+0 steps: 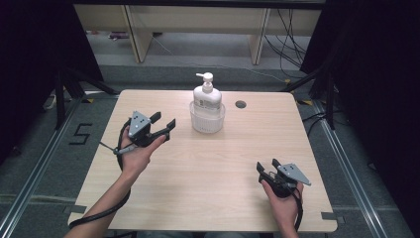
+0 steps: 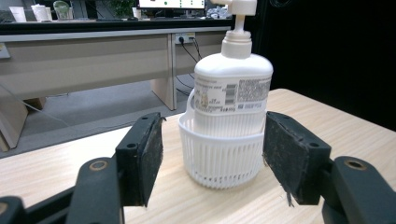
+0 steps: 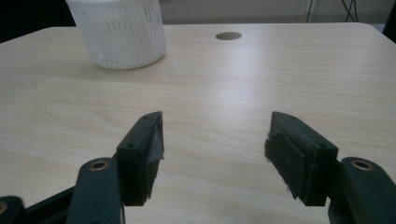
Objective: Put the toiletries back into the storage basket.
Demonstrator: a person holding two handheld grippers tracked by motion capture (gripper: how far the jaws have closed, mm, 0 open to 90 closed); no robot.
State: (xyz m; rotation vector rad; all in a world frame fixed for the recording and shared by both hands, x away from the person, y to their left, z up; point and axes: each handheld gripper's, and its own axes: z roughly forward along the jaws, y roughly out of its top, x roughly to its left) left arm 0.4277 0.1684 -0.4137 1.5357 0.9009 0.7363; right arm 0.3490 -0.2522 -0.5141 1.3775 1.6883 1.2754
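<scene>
A white pump bottle (image 1: 207, 93) (image 2: 232, 86) stands upright inside a small white slotted basket (image 1: 206, 120) (image 2: 221, 155) (image 3: 119, 33) near the back middle of the wooden table (image 1: 208, 173). My left gripper (image 1: 163, 121) (image 2: 212, 156) is held above the table to the left of the basket, open, its jaws pointing at the basket with a gap between them and it. My right gripper (image 1: 268, 165) (image 3: 215, 147) is open near the front right of the table, with nothing between its jaws.
A round cable hole (image 1: 240, 104) (image 3: 228, 35) lies in the tabletop to the right of the basket. Beyond the table's far edge stand pale desk legs (image 1: 138, 34) and loose cables (image 1: 289, 39) on the floor. Dark curtains flank both sides.
</scene>
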